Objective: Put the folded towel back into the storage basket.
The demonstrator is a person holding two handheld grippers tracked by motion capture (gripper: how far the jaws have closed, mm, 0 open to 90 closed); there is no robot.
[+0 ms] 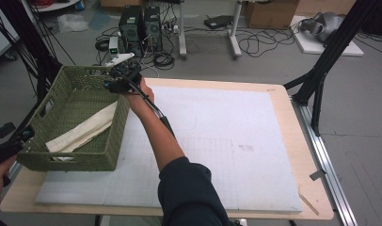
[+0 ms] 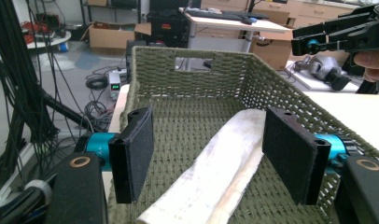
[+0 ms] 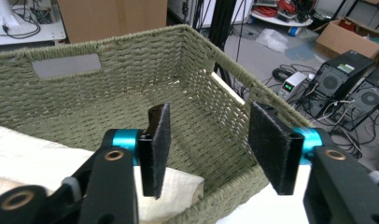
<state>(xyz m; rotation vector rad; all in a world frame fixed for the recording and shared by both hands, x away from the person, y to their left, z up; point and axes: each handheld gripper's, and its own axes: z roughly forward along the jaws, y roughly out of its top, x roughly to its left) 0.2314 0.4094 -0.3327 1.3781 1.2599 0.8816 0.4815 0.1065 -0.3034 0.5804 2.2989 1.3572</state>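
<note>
High view: a green woven basket (image 1: 71,123) sits at the table's (image 1: 292,108) left edge, a folded cream cloth (image 1: 85,129) lying slantwise inside it. The person's right arm reaches from the bottom of the frame to hold the right gripper (image 1: 121,75) over the basket's far right corner, at about 1 o'clock from the cloth. The left gripper (image 1: 10,143) is cut off at the frame's left edge, beside the basket's near left corner — little of it can be made out. A white foam sheet (image 1: 217,141) covers most of the tabletop; beyond lie computer towers (image 1: 139,26), tangled cables and cardboard boxes on a grey floor.

Left gripper view: the left gripper (image 2: 211,154) hangs over the basket's near end, jaws wide apart, pads clear of everything. The cloth (image 2: 220,163) runs lengthwise beneath the gap, its near end cut off by the frame's bottom. The right gripper (image 2: 318,39) shows at 2 o'clock.

Right gripper view: the right gripper (image 3: 208,147) stands partly open and holds nothing — the basket's corner (image 3: 197,32) is behind it. The cloth (image 3: 43,163) lies at 8 o'clock, partly hidden by the gripper's body.
</note>
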